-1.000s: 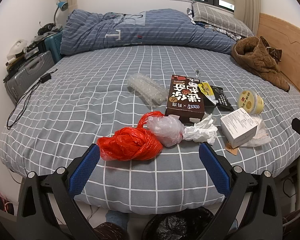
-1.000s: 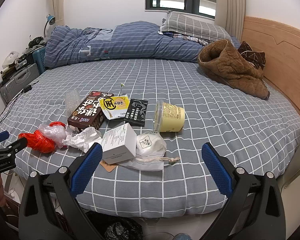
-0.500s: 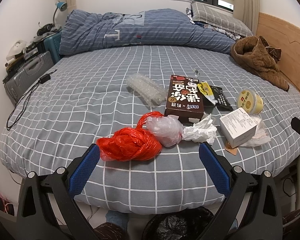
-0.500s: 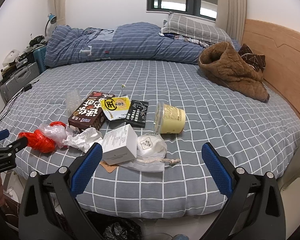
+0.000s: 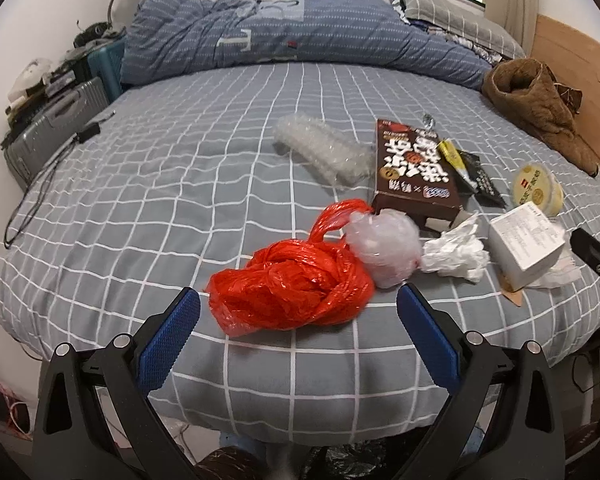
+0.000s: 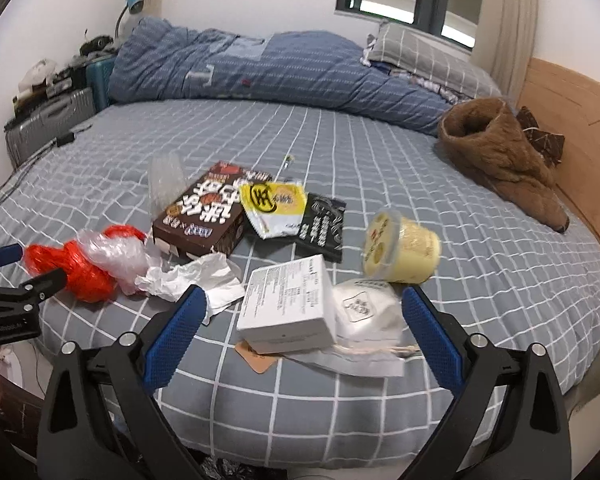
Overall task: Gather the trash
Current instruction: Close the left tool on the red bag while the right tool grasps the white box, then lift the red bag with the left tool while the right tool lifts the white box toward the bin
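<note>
Here left gripper (image 5: 298, 304) jaws straddle red bag (image 5: 290, 290).

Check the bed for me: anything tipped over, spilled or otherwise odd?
The yellow cup lies on its side beside the white box, lid on; no spill shows. The brown box looks torn open at its near end. The rest is loose litter on the bed.

Plastic bag (image 5: 292, 292) left of tissue (image 5: 456, 254), carton (image 5: 526, 240) right.
</note>
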A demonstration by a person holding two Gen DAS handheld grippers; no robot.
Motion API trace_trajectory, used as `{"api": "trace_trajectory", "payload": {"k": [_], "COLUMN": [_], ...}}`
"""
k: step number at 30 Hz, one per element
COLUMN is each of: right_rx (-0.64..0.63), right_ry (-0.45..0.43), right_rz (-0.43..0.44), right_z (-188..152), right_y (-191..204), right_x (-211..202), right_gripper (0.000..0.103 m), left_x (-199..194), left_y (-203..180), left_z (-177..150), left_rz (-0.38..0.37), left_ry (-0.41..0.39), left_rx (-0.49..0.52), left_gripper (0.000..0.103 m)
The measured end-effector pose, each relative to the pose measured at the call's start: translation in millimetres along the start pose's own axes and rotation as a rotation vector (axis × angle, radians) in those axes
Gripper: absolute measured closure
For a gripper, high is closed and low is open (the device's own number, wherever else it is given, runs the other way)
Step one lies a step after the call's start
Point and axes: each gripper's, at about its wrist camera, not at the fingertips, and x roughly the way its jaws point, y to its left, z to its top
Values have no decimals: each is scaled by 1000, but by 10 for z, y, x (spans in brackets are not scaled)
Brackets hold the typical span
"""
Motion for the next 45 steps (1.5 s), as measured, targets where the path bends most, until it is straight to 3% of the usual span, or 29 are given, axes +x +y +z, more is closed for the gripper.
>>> {"api": "trace_trajectory", "payload": {"k": [13, 19, 24, 36, 45], "right_rx": [-17, -13, -18, -8, 13], "right_ry": [76, 107, 128, 123, 110], "right_rz": [-6, -7, -28, -27, -5], "right_z": [-114, -153, -190, -193, -142], "right_y": [189, 191, 193, 174, 171], "right_x": [499, 629, 711, 719, 632], "right_gripper": [12, 20, 32, 33, 33], "left_x": [397, 497, 534, 560, 431], "left_y": [-4, -62, -59, 64, 132], "left_z": [1, 44, 96, 142, 188], "left_rz": [-46, -51, -57, -103, -117], "left_ry": [59, 53, 47, 53, 30], "left_rx": [-4, -3, 5, -63, -89], "left_gripper": [17, 24, 37, 65, 75]}}
